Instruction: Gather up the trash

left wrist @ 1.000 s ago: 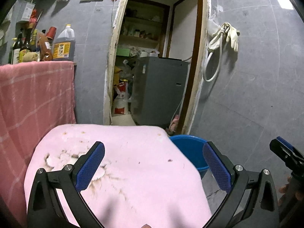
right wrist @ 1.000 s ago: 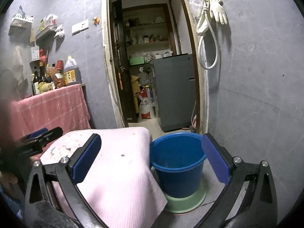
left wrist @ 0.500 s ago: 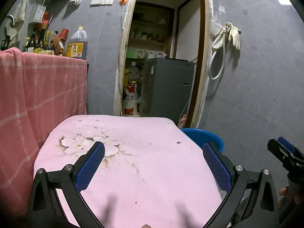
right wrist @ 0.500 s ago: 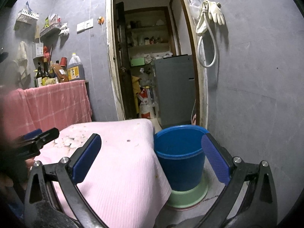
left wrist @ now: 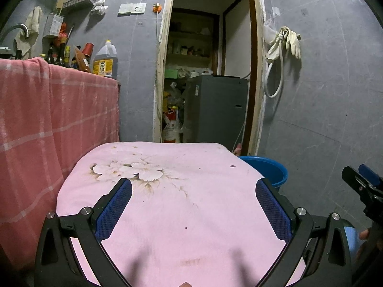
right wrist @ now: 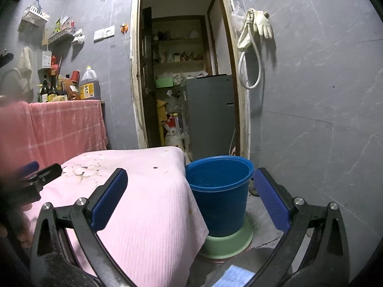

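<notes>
A blue bucket (right wrist: 219, 191) stands on a green base (right wrist: 227, 244) on the floor, just right of a low table covered by a pink flowered cloth (left wrist: 182, 191). Only the bucket's rim (left wrist: 265, 167) shows past the cloth's right corner in the left wrist view. My left gripper (left wrist: 194, 205) hovers open over the cloth, holding nothing. My right gripper (right wrist: 191, 198) is open too, straddling the cloth's corner and the bucket. A few dark specks (left wrist: 231, 166) lie on the cloth. No larger trash piece is visible.
A counter draped in red checked cloth (left wrist: 55, 124) stands at the left, with bottles and an oil jug (left wrist: 105, 59) on top. An open doorway (right wrist: 186, 91) behind shows a grey appliance and bags. A hose and rubber gloves (right wrist: 256, 28) hang on the grey wall.
Both cameras have risen and tilted up: the table and bucket sit lower in view and more of the cloth's flower print shows. Both grippers stay open.
</notes>
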The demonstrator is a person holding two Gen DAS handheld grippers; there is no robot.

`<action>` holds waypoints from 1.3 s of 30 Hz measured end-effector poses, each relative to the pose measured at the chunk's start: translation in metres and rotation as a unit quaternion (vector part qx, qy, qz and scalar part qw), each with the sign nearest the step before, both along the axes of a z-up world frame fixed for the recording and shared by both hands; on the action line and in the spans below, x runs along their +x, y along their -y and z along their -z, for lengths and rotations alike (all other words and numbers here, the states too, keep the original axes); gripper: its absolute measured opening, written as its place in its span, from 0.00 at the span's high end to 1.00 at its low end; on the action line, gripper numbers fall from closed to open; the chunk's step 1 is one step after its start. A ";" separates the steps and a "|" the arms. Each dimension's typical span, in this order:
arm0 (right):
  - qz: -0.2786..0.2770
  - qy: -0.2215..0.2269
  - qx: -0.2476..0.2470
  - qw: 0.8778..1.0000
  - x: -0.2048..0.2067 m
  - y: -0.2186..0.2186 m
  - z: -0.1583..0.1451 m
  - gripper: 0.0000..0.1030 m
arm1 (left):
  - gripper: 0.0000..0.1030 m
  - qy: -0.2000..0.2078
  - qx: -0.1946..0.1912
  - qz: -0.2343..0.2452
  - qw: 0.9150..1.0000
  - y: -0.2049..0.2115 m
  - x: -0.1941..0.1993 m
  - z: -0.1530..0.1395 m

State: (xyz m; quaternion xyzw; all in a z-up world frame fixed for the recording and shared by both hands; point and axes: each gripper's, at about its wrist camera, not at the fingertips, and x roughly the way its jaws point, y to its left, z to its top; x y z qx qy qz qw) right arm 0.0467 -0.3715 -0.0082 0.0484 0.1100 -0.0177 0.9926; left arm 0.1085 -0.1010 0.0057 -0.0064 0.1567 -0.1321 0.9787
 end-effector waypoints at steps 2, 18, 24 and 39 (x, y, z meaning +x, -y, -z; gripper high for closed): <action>-0.001 0.000 -0.002 1.000 -0.002 -0.001 0.000 0.00 | 0.02 0.001 -0.002 -0.001 1.000 -0.002 -0.003 0.001; 0.003 -0.019 -0.012 1.000 0.006 -0.002 0.006 0.00 | 0.02 -0.002 0.006 -0.015 1.000 -0.003 -0.013 0.009; 0.010 -0.019 -0.016 1.000 0.006 -0.003 0.007 0.00 | 0.02 -0.005 0.006 -0.014 1.000 -0.002 -0.013 0.010; 0.011 -0.024 -0.021 0.999 0.009 -0.006 0.007 0.00 | 0.02 -0.012 0.001 -0.012 1.000 -0.006 -0.012 0.014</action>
